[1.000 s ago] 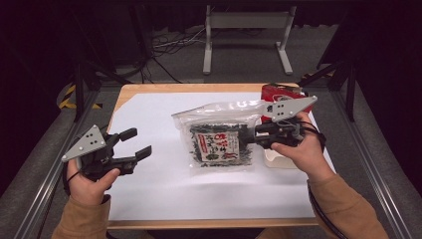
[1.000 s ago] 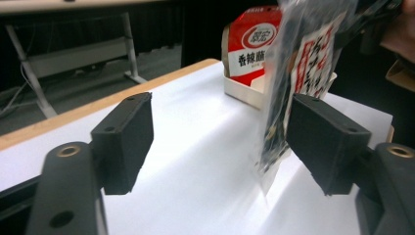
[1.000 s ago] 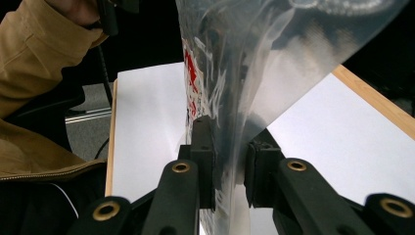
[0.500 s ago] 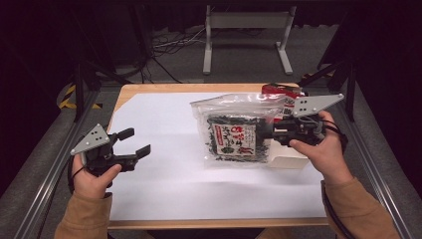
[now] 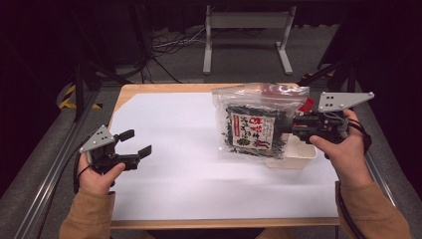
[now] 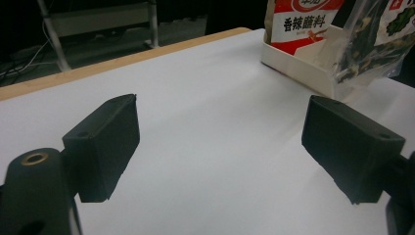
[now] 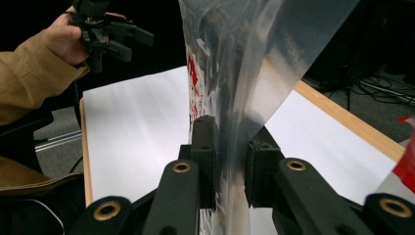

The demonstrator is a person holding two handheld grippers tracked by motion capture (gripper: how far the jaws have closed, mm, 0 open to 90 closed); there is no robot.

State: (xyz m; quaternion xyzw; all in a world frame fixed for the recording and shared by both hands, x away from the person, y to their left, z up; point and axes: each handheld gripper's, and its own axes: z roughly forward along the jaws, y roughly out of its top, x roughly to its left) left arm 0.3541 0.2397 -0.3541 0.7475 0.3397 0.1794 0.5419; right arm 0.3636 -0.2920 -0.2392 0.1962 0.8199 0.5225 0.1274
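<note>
White sheet covers a wooden table, dark room.

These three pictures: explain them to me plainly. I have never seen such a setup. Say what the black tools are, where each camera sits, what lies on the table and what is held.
A person sits at a table covered with white paper and holds a hand tool with two black jaws in each hand. The high view looks down from above. The other two cameras ride on the tools and look along their jaws. The left gripper hangs open above the paper, holding nothing. The right gripper is shut on a clear plastic bag of dark dried food, lifted upright over a white tray. A red packet stands in that tray.
</note>
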